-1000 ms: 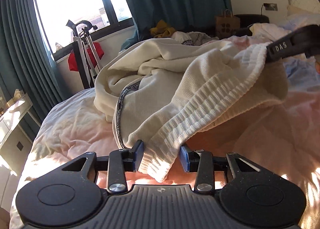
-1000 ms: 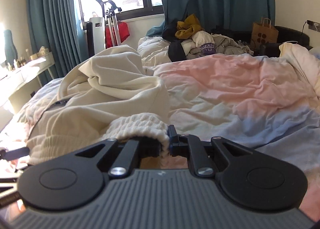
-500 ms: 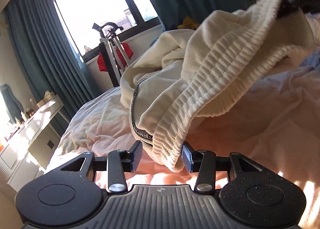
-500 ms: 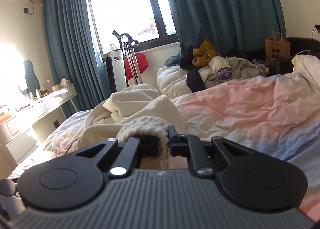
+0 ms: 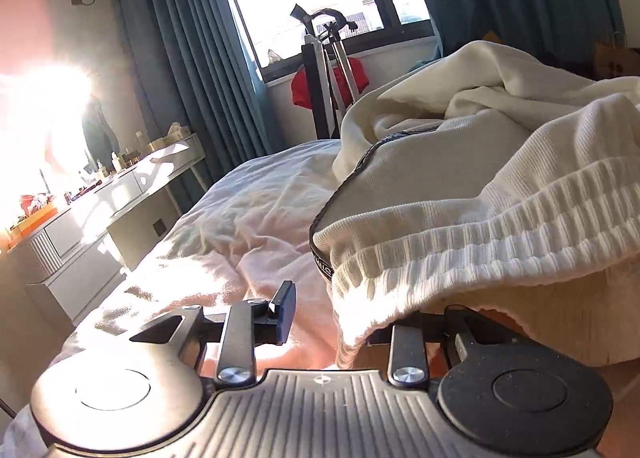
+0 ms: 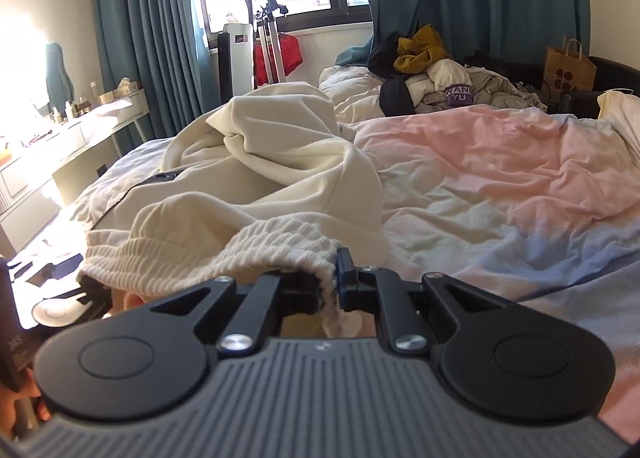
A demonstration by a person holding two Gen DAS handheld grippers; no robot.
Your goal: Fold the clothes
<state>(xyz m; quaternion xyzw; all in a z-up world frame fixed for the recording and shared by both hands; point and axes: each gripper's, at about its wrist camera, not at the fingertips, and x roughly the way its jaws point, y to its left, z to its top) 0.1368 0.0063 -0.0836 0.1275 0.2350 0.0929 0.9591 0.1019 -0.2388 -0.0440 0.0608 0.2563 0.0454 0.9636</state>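
A cream garment with a ribbed hem (image 5: 480, 226) and a dark printed band lies crumpled on the bed. My left gripper (image 5: 332, 318) is open; the hem drapes over its right finger and hides it, while the left fingertip (image 5: 285, 310) is bare. My right gripper (image 6: 330, 286) is shut on the ribbed hem (image 6: 280, 242) of the same garment (image 6: 280, 162). The left gripper's body shows at the lower left of the right wrist view (image 6: 60, 298).
The bed has a pink, white and blue duvet (image 6: 500, 186). A pile of other clothes (image 6: 432, 78) lies at its far end. A white dresser (image 5: 100, 210) stands to the left. A stand with a red cloth (image 5: 332, 78) and a paper bag (image 6: 568, 70) are by the window.
My left gripper has opened and the hem has slipped from between its fingers onto the right finger. Both grippers dropped lower, and the raised hem has come down toward the bed.
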